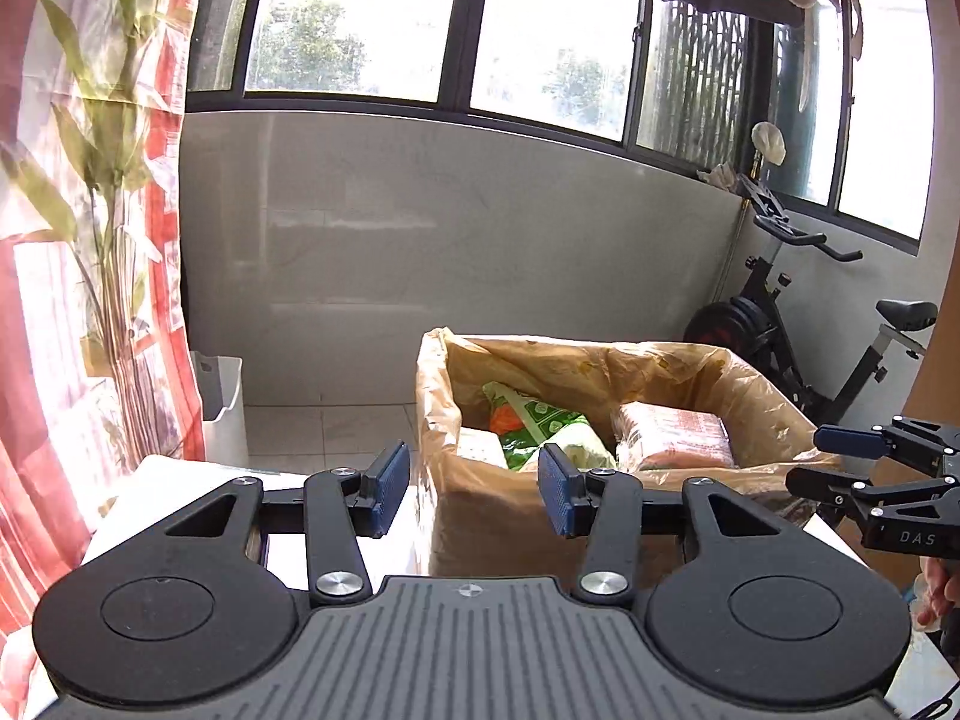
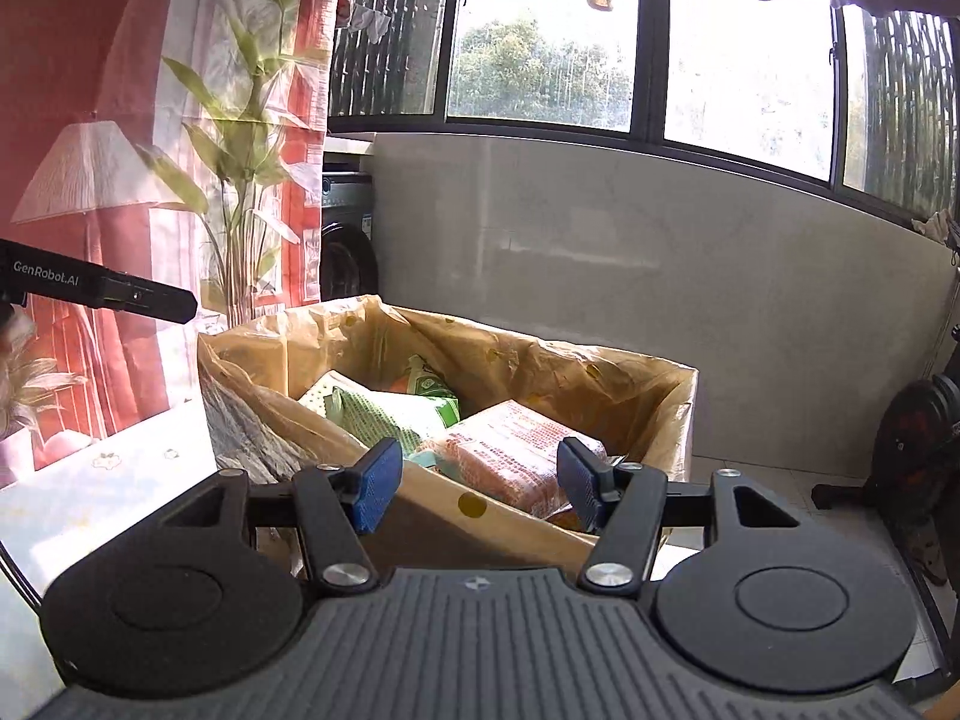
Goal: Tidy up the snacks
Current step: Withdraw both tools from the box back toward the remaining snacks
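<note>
A cardboard box (image 1: 600,354) lined with a tan plastic bag stands on the white table (image 1: 150,480). Inside lie a green snack packet (image 1: 534,426) and an orange wrapped packet (image 1: 672,438). My left gripper (image 1: 474,489) hovers open just short of the box's near left corner, with nothing between its blue pads. At the right edge of the left wrist view, my right gripper (image 1: 825,461) is open and empty. In the right wrist view, the right gripper (image 2: 480,483) is level with the near rim of the box (image 2: 540,348), and the orange packet (image 2: 510,456) and green packet (image 2: 390,414) lie beyond it.
A patterned curtain (image 1: 90,240) hangs at the left. A white bin (image 1: 222,402) stands on the floor behind the table, and an exercise bike (image 1: 780,312) stands right of the box. A washing machine (image 2: 348,240) stands by the window wall. A hand (image 1: 936,594) shows at the right edge.
</note>
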A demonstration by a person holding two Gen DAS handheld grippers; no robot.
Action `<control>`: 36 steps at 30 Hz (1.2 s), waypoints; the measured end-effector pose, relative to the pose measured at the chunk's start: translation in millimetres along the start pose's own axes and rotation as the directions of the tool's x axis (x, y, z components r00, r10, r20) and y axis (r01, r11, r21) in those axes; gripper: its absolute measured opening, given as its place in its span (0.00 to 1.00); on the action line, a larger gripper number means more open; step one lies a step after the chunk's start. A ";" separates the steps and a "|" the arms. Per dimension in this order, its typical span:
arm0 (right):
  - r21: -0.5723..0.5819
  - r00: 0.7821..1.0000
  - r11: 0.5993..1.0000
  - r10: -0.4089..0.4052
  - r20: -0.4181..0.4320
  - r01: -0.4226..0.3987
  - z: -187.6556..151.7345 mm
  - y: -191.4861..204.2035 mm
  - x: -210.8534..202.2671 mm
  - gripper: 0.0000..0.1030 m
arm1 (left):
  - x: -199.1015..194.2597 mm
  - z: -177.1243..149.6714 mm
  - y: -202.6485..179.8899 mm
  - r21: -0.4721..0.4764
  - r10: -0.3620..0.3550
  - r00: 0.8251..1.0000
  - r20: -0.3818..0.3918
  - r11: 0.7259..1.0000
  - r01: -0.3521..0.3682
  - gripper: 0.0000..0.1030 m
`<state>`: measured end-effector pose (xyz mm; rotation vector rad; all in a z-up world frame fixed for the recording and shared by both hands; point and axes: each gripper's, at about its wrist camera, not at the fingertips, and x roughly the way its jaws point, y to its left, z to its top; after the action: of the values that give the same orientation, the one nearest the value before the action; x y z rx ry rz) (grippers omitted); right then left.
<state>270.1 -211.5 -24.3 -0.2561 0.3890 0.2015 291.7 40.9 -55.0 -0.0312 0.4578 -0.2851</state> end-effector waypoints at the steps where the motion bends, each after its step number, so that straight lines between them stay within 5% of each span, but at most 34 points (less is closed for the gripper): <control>1: -0.005 1.000 1.000 -0.002 0.007 0.002 -4.6 2.7 -4.9 0.59 | -6.6 -8.6 6.8 0.001 0.020 1.000 -0.012 1.000 -0.020 0.48; 8: 0.043 0.998 0.999 -0.022 0.059 0.020 -42.9 16.4 -27.5 0.58 | -19.3 -60.4 46.0 -0.092 0.114 0.985 -0.127 0.988 -0.126 0.48; 11: 0.102 0.994 0.991 -0.090 0.058 0.083 -70.6 18.4 -31.8 0.52 | -21.9 -81.8 55.7 -0.155 0.155 0.973 -0.171 0.971 -0.182 0.48; 18: 0.235 0.981 0.960 -0.113 -0.157 0.149 -144.8 8.0 -14.1 0.22 | -20.3 -113.0 62.6 -0.211 0.193 0.957 -0.216 0.948 -0.239 0.48; 25: 0.299 0.959 0.939 -0.089 -0.268 0.170 -179.2 4.1 0.7 0.23 | -17.5 -129.8 55.9 -0.198 0.191 0.947 -0.259 0.949 -0.246 0.48; 36: 0.315 0.960 0.938 -0.052 -0.277 0.142 -193.1 7.3 3.2 0.20 | -19.1 -148.4 45.0 -0.242 0.137 0.933 -0.333 0.944 -0.226 0.55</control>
<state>204.2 -258.9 -199.6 0.0338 0.6669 -0.0001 221.9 94.4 -184.1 -0.2188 0.8103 -0.0371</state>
